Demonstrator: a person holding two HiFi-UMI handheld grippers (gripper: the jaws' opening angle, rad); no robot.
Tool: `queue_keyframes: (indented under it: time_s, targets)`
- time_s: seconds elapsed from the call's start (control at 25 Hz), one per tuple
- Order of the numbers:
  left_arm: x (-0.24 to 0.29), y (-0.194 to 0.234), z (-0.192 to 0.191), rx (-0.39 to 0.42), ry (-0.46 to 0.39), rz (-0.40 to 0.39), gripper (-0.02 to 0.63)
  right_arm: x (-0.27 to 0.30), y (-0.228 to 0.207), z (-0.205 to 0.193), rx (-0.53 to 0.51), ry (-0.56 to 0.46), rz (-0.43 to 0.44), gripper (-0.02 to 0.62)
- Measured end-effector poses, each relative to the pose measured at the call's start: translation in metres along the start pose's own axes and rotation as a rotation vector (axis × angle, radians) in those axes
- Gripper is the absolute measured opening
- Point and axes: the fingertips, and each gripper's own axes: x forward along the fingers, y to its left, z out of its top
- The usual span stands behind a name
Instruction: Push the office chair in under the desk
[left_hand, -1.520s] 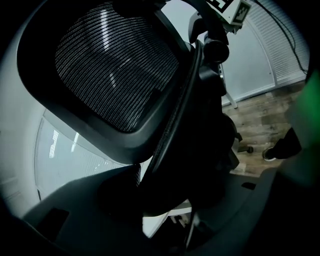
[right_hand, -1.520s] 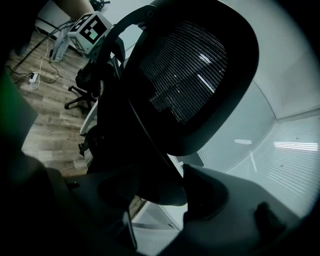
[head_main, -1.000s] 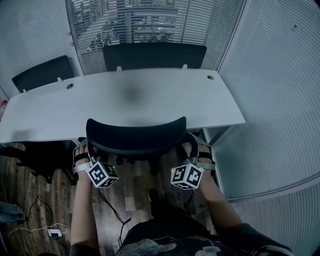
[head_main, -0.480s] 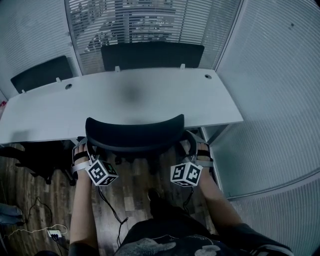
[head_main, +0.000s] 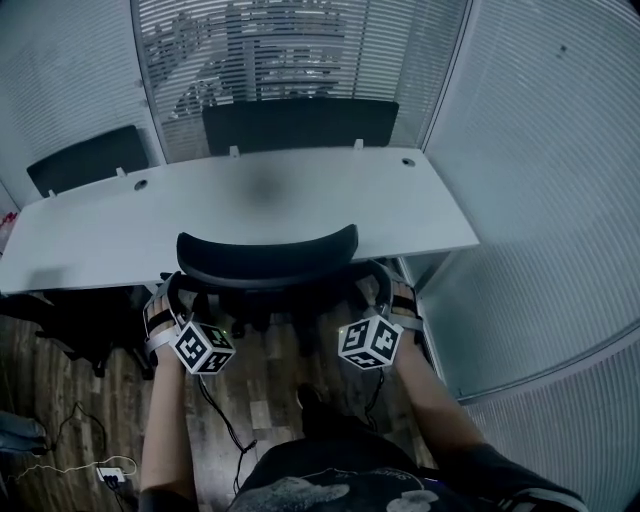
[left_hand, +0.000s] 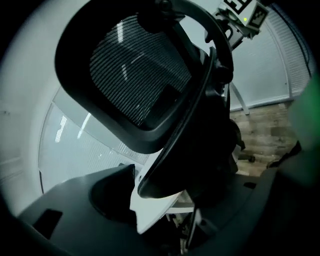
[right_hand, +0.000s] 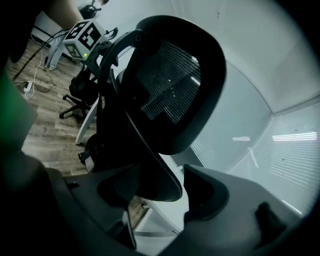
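A black mesh-backed office chair (head_main: 265, 262) stands tucked against the front edge of the white desk (head_main: 250, 195). In the head view my left gripper (head_main: 165, 298) is at the left end of the backrest and my right gripper (head_main: 386, 292) at the right end. The left gripper view shows the chair's curved back frame (left_hand: 200, 110) running between the jaws of the left gripper (left_hand: 160, 195). These jaws are opening, and white shows between the left finger (left_hand: 112, 192) and the frame. My right gripper (right_hand: 157, 175) straddles the same frame (right_hand: 150, 165), with a gap before its right finger (right_hand: 207, 192).
Two more black chairs (head_main: 300, 122) (head_main: 88, 160) stand behind the desk, before windows with blinds. A glass wall with blinds (head_main: 545, 210) runs close along the right. On the wooden floor lie cables (head_main: 225, 420) and a chair base (head_main: 70, 325) at the left.
The chair has rolled a little further in under the desk, and both grippers went forward with it. The view has shifted slightly to the right.
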Motion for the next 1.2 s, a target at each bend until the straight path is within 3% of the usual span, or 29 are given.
queue_keyframes:
  time_s: [0.24, 0.44, 0.6, 0.68, 0.76, 0.88, 1.2]
  targets:
    - [-0.049, 0.014, -0.005, -0.148, -0.042, 0.028, 0.287, -0.035, -0.010, 0.009, 0.160, -0.032, -0.010, 0.275]
    - [-0.093, 0.009, 0.007, -0.290, -0.154, -0.003, 0.287, -0.075, -0.005, 0.012, 0.355, -0.073, 0.022, 0.275]
    - [-0.123, -0.001, 0.023, -0.443, -0.259, -0.091, 0.274, -0.106, 0.007, 0.014, 0.344, -0.073, 0.040, 0.257]
    - [-0.138, -0.005, 0.031, -0.504, -0.294, -0.110, 0.221, -0.122, 0.011, 0.011, 0.352, -0.072, 0.038, 0.187]
    - [-0.149, -0.009, 0.038, -0.515, -0.312, -0.104, 0.187, -0.135, 0.009, 0.006, 0.382, -0.077, 0.023, 0.110]
    - [-0.164, -0.018, 0.050, -0.513, -0.334, -0.094, 0.146, -0.148, 0.004, -0.002, 0.409, -0.092, 0.003, 0.072]
    - [-0.210, -0.037, 0.066, -0.605, -0.322, -0.104, 0.054, -0.184, 0.004, -0.006, 0.493, -0.143, 0.081, 0.032]
